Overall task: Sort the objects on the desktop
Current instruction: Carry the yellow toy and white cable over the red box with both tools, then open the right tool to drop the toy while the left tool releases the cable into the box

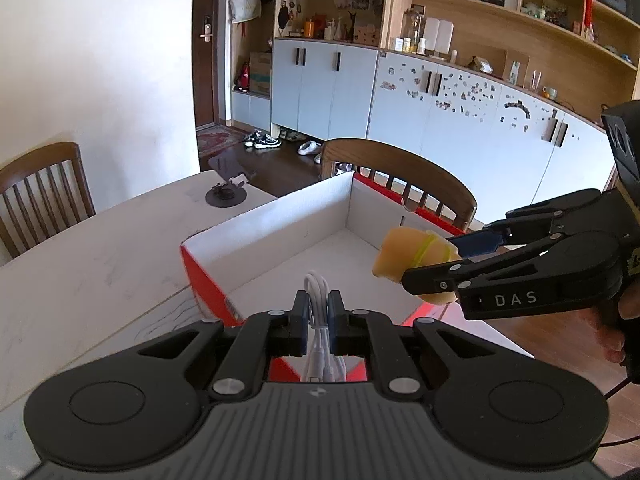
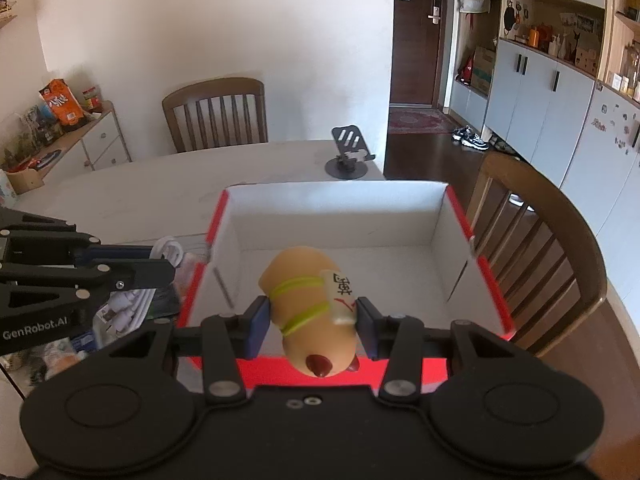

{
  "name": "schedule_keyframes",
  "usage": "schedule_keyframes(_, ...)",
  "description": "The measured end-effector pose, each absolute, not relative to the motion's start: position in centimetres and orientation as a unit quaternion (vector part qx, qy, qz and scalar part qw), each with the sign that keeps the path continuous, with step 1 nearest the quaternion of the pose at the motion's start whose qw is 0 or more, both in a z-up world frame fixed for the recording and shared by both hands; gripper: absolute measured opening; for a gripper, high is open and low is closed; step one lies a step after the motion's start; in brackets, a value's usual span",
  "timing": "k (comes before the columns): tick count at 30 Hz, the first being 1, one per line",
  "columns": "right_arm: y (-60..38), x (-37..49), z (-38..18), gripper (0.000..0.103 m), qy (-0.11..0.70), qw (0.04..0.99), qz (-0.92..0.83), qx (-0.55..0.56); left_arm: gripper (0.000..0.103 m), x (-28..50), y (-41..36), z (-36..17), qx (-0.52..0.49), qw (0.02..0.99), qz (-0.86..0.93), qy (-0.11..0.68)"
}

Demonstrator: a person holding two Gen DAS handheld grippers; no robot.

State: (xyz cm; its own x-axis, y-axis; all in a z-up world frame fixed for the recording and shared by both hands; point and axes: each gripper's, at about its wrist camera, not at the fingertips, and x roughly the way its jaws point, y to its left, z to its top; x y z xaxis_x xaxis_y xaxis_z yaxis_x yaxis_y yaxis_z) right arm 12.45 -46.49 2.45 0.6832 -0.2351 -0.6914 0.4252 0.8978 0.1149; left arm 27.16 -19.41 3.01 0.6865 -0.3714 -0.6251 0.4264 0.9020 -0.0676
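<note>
While over the red box [image 2: 496, 280], left tongs [image 1: 319, 312] clenched on white cable [image 1: 318, 292], right tongs [image 2: 312, 320] on tan toy [image 2: 310, 308].

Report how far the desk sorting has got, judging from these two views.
Done: nothing visible; the red-and-white box looks empty inside. In hand: the left gripper is shut on a coiled white cable, the right gripper on a tan toy, both near the box. Left: dropping both in, plus the clutter beside the box.
</note>
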Motion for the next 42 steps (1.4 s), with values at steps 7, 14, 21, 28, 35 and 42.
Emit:
schedule_keyframes(7,-48.9,13.7,1.1,0.045,0.374,0.897,-0.190,0.141,0.008,30.3,-21.2,1.8,0.053,0.907,-0.218,0.356)
schedule_keyframes(14,-50.9,15.4,-1.6,0.045,0.408,0.880,-0.195,0.145,0.008,33.7,-22.8,0.3,0.069,0.894,-0.217,0.386)
schedule_keyframes(21,-53.1,16.9,-4.1,0.045,0.436,0.865,-0.203,0.144,0.008,35.8,-24.4,-1.2,0.097,0.885,-0.219,0.400)
schedule_keyframes(28,-54.6,17.9,-6.2,0.044,0.468,0.847,-0.200,0.155,0.008,37.8,-25.5,-3.3,0.108,0.868,-0.217,0.434)
schedule_keyframes(35,-55.3,18.8,-7.5,0.044,0.495,0.832,-0.199,0.154,0.008,38.4,-26.3,-4.8,0.117,0.851,-0.224,0.461)
schedule_keyframes(42,-55.3,19.0,-8.2,0.048,0.508,0.824,-0.191,0.162,0.008,38.5,-26.1,-5.5,0.103,0.843,-0.226,0.477)
